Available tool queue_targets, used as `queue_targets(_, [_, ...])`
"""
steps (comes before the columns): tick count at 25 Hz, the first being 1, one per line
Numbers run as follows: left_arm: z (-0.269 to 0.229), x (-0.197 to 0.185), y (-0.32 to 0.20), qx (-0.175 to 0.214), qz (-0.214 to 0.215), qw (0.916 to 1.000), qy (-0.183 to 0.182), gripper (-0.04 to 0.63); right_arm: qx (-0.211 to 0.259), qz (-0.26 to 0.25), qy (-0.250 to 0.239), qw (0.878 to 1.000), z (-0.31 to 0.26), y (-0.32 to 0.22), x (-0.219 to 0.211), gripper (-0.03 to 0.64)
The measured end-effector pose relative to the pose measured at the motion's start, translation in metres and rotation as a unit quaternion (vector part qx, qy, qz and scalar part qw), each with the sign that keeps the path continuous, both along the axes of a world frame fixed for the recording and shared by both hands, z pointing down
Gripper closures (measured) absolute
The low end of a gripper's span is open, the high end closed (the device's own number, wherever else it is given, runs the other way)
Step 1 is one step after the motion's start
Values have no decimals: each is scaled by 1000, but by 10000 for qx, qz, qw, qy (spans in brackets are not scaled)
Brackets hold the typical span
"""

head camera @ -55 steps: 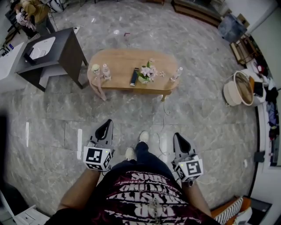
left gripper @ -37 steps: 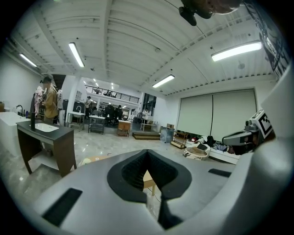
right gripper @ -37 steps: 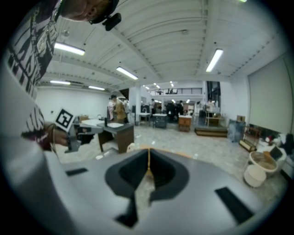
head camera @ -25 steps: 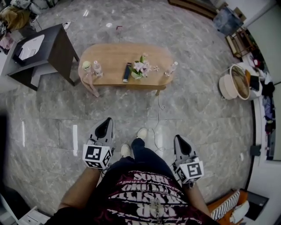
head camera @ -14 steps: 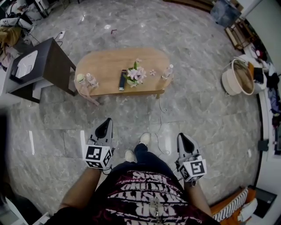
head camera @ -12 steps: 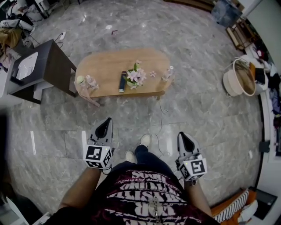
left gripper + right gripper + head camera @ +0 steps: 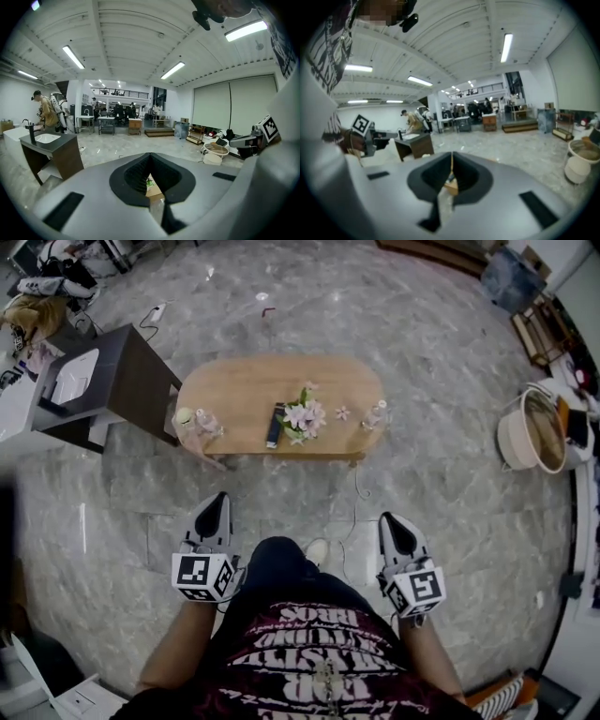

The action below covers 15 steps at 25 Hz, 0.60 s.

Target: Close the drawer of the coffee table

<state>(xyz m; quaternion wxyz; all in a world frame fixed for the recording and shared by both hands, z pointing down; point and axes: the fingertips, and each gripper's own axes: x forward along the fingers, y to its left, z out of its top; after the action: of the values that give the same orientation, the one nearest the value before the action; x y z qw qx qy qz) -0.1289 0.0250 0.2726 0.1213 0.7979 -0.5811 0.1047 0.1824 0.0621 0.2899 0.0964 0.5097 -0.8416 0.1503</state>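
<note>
Head view: left tongs [image 7: 217, 504] and right tongs [image 7: 392, 524], clenched empty, hang well short of the surface [image 7: 242, 382]; step closer and find its drawer.

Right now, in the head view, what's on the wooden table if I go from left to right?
On the coffee table: small pale jar → clear bottle → dark remote → pink flowers → loose blossom → second clear bottle.
</note>
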Motion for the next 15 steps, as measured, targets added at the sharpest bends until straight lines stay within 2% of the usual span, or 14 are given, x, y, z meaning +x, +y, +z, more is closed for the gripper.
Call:
queue_targets(4, [6,-5,-4,-95,-142,9998,-49,571,-74,-171,8,9998,4,-7,-4,581])
queue_targets(10, [1,5,-20,-75,36,9996,-281,571,-198,145,-362,9990,11,-27,13,581])
queue_targets(15, [6,16,-31,-117,206,9995,-209,571,-155,72,-66,9998,20,-28,16,581])
